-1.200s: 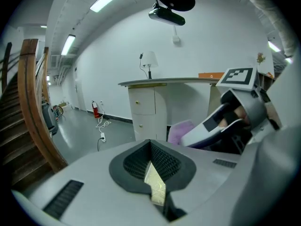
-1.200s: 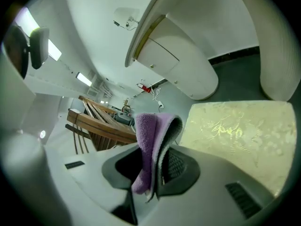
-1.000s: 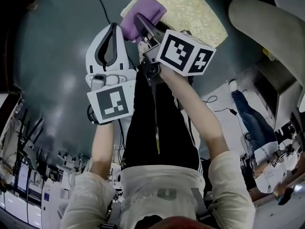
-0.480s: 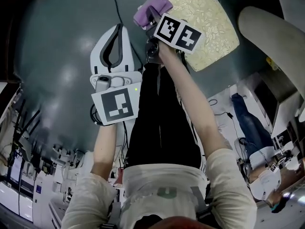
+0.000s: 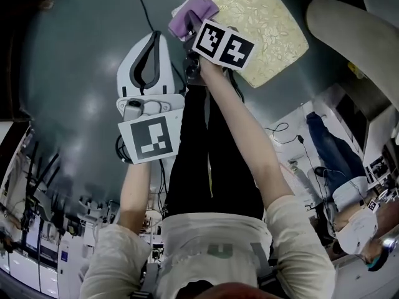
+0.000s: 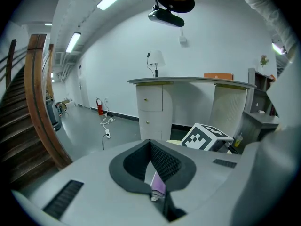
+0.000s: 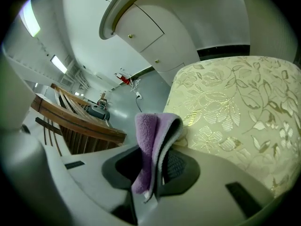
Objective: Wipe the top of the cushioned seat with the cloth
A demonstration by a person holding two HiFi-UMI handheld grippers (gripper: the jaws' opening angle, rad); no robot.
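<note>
The cushioned seat (image 5: pixel 268 17), pale gold with a leaf pattern, is at the top of the head view and fills the right of the right gripper view (image 7: pixel 235 102). My right gripper (image 5: pixel 192 30) is shut on a folded purple cloth (image 5: pixel 189 14) at the seat's left edge. The cloth (image 7: pixel 153 140) stands up between the jaws, its top resting against the cushion's rim. My left gripper (image 5: pixel 152 37) hangs over the grey floor left of the seat, shut with nothing in it. Its tips (image 6: pixel 151 144) meet.
A white curved counter (image 5: pixel 355 36) stands right of the seat and shows again as a counter (image 6: pixel 188 81) with drawers. A wooden staircase (image 6: pixel 35 107) rises on the left. A cable (image 5: pixel 140 5) lies on the floor. A person (image 5: pixel 352 229) sits at lower right.
My right gripper has carried the cloth away from me, from the seat's near-left side to its far-left edge. The left gripper has hardly moved.
</note>
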